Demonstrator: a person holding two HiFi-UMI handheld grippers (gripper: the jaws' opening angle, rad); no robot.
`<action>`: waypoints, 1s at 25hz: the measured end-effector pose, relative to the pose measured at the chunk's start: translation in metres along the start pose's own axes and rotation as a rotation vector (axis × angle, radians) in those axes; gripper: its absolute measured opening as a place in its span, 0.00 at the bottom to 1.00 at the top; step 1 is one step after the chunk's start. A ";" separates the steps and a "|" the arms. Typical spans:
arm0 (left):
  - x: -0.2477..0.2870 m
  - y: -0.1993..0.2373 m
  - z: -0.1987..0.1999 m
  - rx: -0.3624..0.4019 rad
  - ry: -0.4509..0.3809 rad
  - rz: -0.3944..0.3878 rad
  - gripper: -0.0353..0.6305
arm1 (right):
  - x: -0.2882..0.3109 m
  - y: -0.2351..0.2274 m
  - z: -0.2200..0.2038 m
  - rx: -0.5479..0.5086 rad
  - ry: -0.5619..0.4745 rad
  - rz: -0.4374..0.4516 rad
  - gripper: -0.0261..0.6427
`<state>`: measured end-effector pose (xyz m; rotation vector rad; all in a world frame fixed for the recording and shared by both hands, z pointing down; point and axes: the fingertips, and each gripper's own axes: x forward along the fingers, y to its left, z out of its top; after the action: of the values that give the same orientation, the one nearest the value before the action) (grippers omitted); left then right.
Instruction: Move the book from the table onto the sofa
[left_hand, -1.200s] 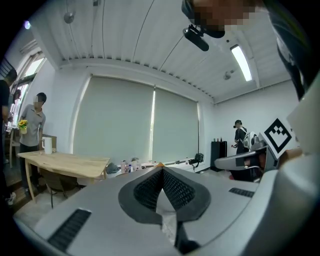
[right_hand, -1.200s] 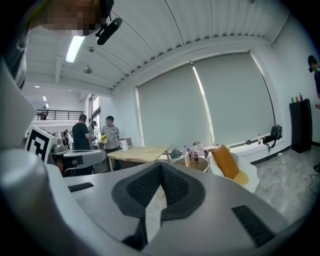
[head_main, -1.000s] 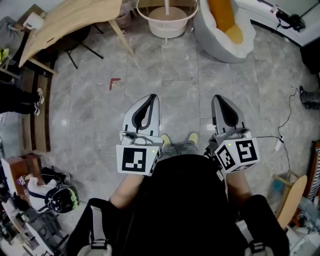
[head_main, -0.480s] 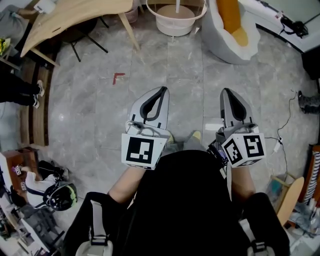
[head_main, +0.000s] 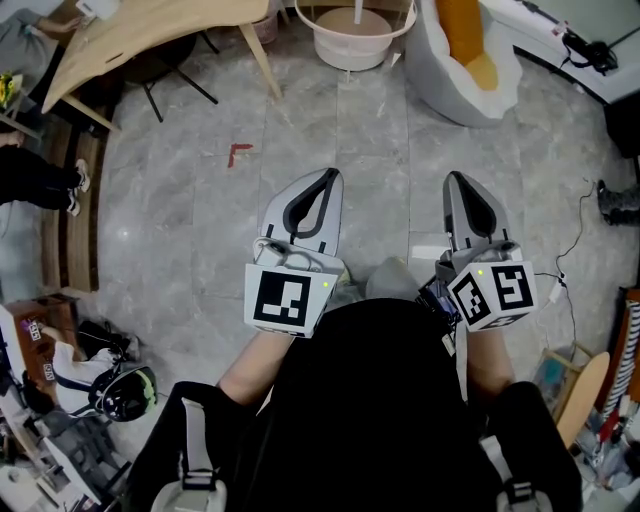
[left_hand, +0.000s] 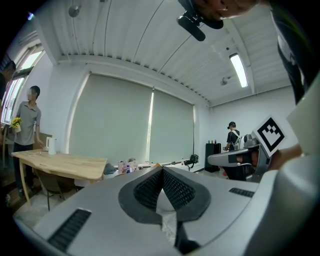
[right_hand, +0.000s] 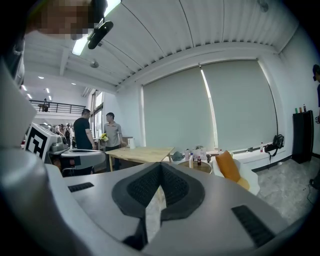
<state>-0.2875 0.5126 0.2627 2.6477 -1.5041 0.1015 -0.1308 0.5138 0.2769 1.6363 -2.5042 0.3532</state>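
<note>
I see no book clearly in any view. The wooden table (head_main: 150, 30) stands at the far left, also in the left gripper view (left_hand: 60, 162) and the right gripper view (right_hand: 142, 152). The white sofa chair with an orange cushion (head_main: 465, 50) is at the far right, and shows in the right gripper view (right_hand: 231, 169). My left gripper (head_main: 325, 178) and right gripper (head_main: 462, 180) are held side by side over the grey floor, pointing ahead. Both are shut with nothing between their pads (left_hand: 172, 187) (right_hand: 147, 187).
A round white side table (head_main: 355, 35) stands between the wooden table and the sofa chair. Two people (right_hand: 97, 135) stand by the wooden table. On the floor lie a helmet and bags (head_main: 120, 392) at the left, a red mark (head_main: 238, 152) and a cable (head_main: 575, 240) at the right.
Both grippers have moved a little forward, toward the table and the sofa chair, and the furniture has slid up in the head view. Both jaws stay shut.
</note>
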 end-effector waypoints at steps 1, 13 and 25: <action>-0.001 0.000 0.000 -0.001 -0.002 0.001 0.06 | 0.000 0.001 -0.001 -0.009 -0.003 0.011 0.06; -0.004 0.016 0.003 0.000 -0.001 0.016 0.06 | 0.006 0.006 -0.002 -0.012 -0.004 0.002 0.06; -0.014 0.017 0.009 -0.004 -0.029 0.013 0.06 | -0.002 0.013 0.008 -0.026 -0.023 -0.018 0.06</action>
<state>-0.3091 0.5151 0.2528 2.6478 -1.5288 0.0613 -0.1420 0.5183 0.2674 1.6616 -2.4975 0.2998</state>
